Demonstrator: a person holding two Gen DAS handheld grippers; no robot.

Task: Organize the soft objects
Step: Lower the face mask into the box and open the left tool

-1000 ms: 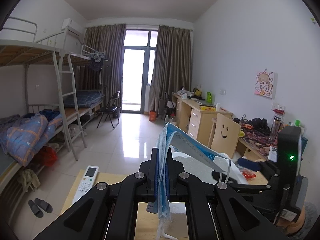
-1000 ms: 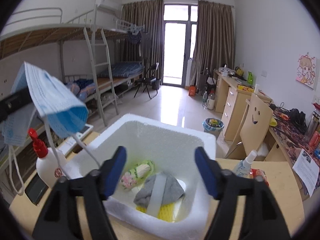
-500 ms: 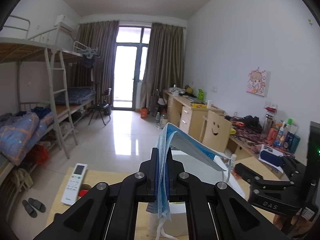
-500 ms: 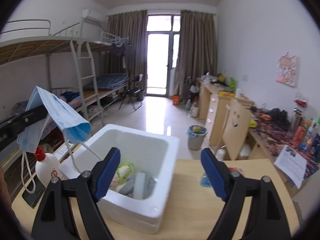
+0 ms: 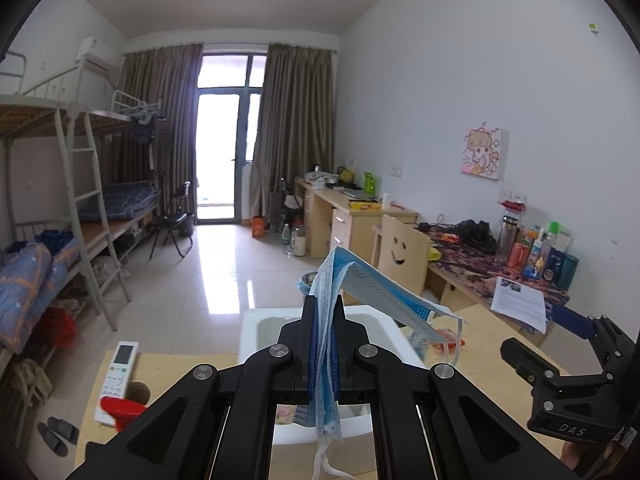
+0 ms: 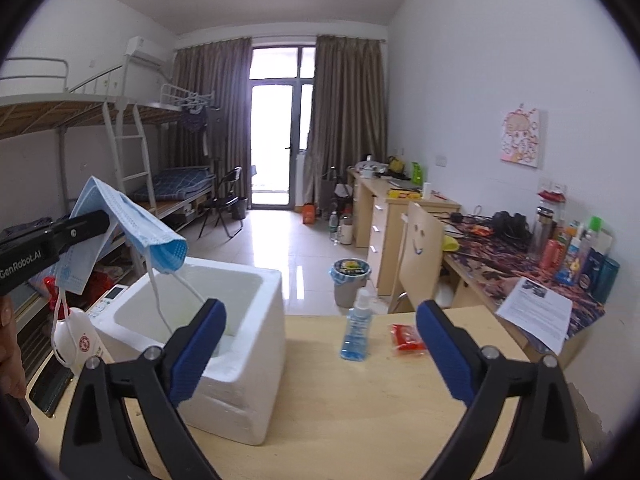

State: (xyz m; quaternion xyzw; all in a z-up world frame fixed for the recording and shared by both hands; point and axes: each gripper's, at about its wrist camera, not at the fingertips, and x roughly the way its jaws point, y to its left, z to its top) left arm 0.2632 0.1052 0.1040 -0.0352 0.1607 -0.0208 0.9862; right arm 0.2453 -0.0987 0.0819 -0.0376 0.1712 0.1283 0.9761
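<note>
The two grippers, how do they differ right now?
The left gripper is shut on a blue face mask; the right gripper stands wide open, having just been opening, with nothing between its jaws. The left hangs over the white foam box, the right over bare tabletop beside it. Both have blue pads.

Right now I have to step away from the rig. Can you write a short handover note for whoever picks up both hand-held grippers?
Left hand-held gripper: shut on the blue face mask, held above the white foam box.
Right hand-held gripper: empty, its jaws have just been opening, wide over the wooden table.
Done: some items already lie in the box.
Left: drop the mask in. The spray bottle and red packet stand beside the box.
</note>
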